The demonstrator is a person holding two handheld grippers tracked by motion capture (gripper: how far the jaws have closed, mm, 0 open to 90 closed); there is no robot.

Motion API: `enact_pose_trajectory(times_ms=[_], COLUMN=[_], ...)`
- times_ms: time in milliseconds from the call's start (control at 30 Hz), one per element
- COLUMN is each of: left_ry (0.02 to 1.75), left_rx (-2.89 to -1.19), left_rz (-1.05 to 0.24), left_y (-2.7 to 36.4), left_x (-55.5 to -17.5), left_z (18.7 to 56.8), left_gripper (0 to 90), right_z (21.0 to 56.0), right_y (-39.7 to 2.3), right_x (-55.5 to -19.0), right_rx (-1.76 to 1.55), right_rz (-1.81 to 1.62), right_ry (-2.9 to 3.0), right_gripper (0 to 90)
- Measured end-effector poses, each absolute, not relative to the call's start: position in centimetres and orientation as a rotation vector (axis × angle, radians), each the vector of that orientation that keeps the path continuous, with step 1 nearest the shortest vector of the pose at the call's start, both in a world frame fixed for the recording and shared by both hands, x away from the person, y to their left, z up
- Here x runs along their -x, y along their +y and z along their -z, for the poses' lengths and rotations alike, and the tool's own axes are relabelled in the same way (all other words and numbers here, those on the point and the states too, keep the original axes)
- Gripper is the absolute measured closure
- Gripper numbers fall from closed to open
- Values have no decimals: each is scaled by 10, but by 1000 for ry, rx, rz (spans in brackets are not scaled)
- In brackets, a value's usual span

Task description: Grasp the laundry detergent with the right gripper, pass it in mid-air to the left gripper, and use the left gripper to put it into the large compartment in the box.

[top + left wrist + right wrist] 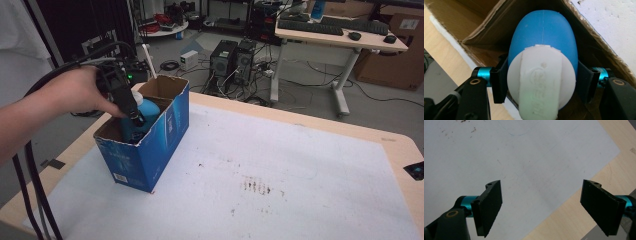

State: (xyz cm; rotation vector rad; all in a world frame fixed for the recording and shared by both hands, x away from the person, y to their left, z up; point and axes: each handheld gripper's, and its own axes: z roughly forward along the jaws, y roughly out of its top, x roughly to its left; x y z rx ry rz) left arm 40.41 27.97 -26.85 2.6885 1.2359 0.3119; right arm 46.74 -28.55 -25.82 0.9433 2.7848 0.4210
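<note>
An open blue cardboard box [150, 145] stands on the left part of the white mat [280, 165]. Inside it a blue bottle [150, 111] with a white cap sits upright. My left gripper [134, 116] reaches down into the box from the left, held by a hand. In the left gripper view its black jaws press on both sides of the blue bottle [544, 37] just below the white cap [541, 90], with brown box walls [481, 22] around it. My right gripper [541, 202] stands open and empty over the mat [524, 150] near the wooden table edge [579, 215].
Brown stains [257, 186] mark the middle of the mat. Black cables [30, 190] trail off the table's left side. Beyond the table stand computer towers [231, 60] on the floor and a desk [340, 37] with keyboards.
</note>
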Motion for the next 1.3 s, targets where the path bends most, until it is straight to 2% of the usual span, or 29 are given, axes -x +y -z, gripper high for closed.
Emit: enact_pose_trajectory(times_ms=[267, 1300], left_ry=[1215, 1227], left_rx=[-2712, -2738], left_rz=[-294, -267], left_y=[278, 280], left_x=[-405, -407], left_z=[280, 279], left_gripper=[383, 378], right_z=[259, 261], right_y=[-286, -288], right_x=[-467, -463], right_rx=[-941, -950], right_rz=[-425, -419], right_ry=[2786, 2788], right_gripper=[171, 171])
